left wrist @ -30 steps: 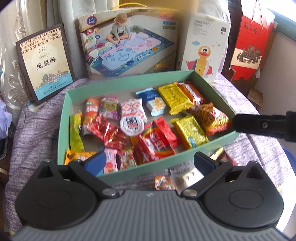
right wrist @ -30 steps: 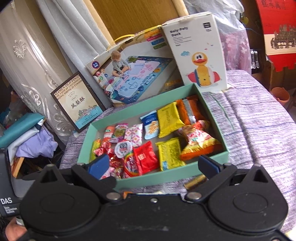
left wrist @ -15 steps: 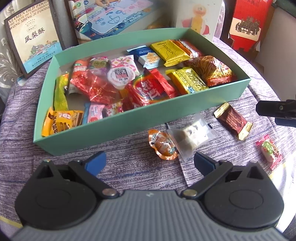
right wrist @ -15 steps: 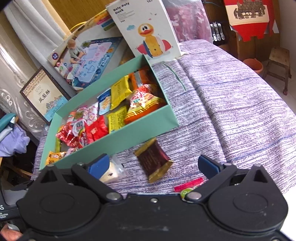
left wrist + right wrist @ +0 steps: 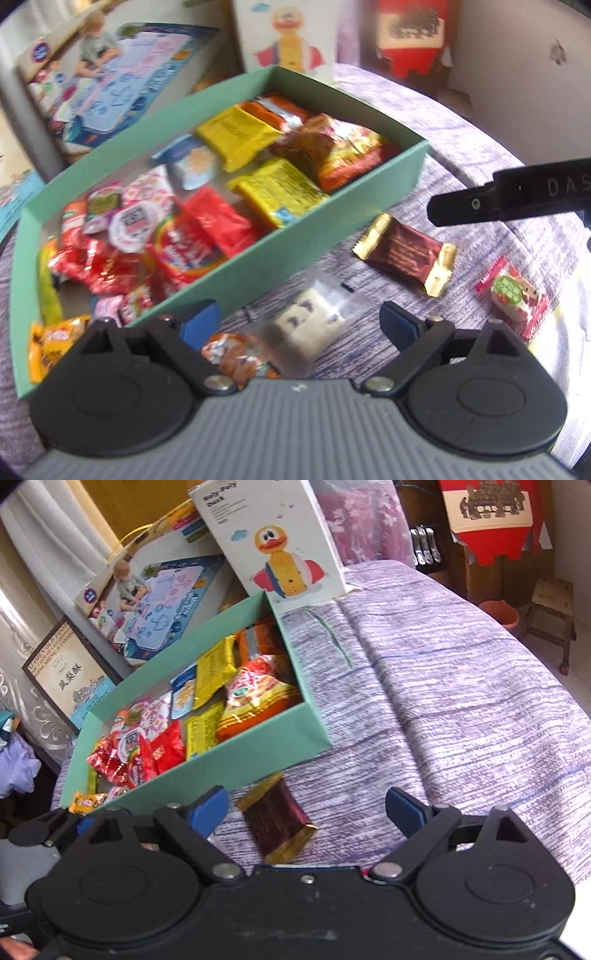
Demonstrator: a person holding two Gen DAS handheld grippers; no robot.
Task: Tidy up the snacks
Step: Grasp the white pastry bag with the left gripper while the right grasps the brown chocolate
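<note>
A purple-and-white woven cloth covers the table and carries everything else. On it sits a shallow mint-green box, open on top and crowded with wrapped snacks: yellow packets, red packets, an orange bag in the far right corner, and a round white-lidded cup toward the left. Behind the box, at the far side, lean a play-mat toy box and a white duck toy box (its print reads "Roly-Poly Duck").

Four snacks lie loose on the cloth, just near of the box's front wall. From right to left: a small red-and-green candy, a dark brown bar with gold ends, a clear pouch holding a white speckled piece, and a crumpled orange wrapper.

The left gripper hovers low over the clear pouch, jaws spread wide, touching nothing. The right gripper hangs above the brown bar, its jaws likewise parted and empty.
</note>
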